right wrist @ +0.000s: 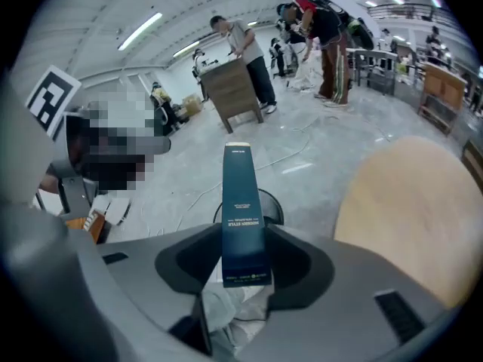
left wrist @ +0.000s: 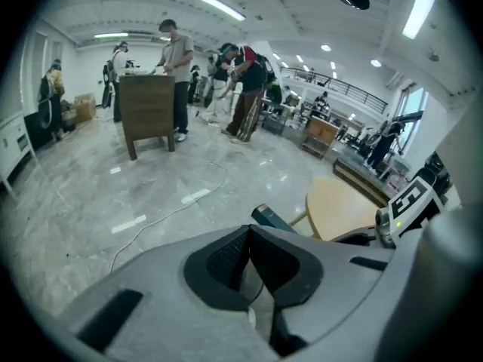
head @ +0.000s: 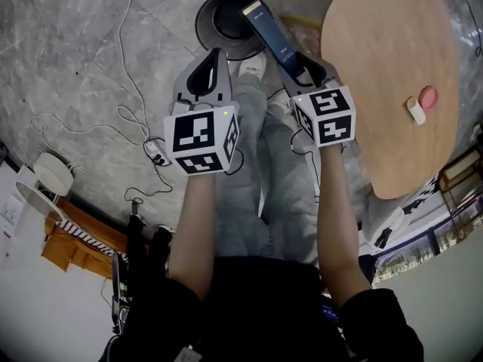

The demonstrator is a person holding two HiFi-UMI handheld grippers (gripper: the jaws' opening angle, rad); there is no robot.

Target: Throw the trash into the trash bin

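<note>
Closest up, two bare forearms (head: pixel 198 225) coming out of dark sleeves, each ending in a grey plastic tool with a black-and-white marker cube (head: pixel 202 138) on top. On one side the left gripper (head: pixel 212 55): smooth grey shell, black bumpy pads, jaws pressed together with nothing between them. On the other side the right gripper (head: pixel 299 65): same shape, jaws standing wide and clamped on the flat sides of a long dark blue box (head: pixel 268 29), stiff like card, straight-edged, with tiny pale print near the held end. Both tilted forward and down, side by side, cubes about level with each other, above soft grey trousers (head: pixel 264 164) and a white shoe (head: pixel 253 68). Far end of the box sticking out over the mouth of the trash bin (head: pixel 204 27), round and black, standing on the floor just past the shoe. Floor (head: pixel 68 51) of shiny grey stone with pale veins. Right of the bin, a round wooden table (head: pixel 377 66), smooth and light brown, its curved edge near the right gripper; on it a small pink thing (head: pixel 429 96) and a small white thing (head: pixel 415 110) right beside each other. Left of the bin, a thin white cable (head: pixel 128 89) looping over the floor to a white power strip (head: pixel 157 153). Plenty of bare floor on that left side; people and a brown wooden cabinet (left wrist: pixel 147 111) far off across the hall.
</note>
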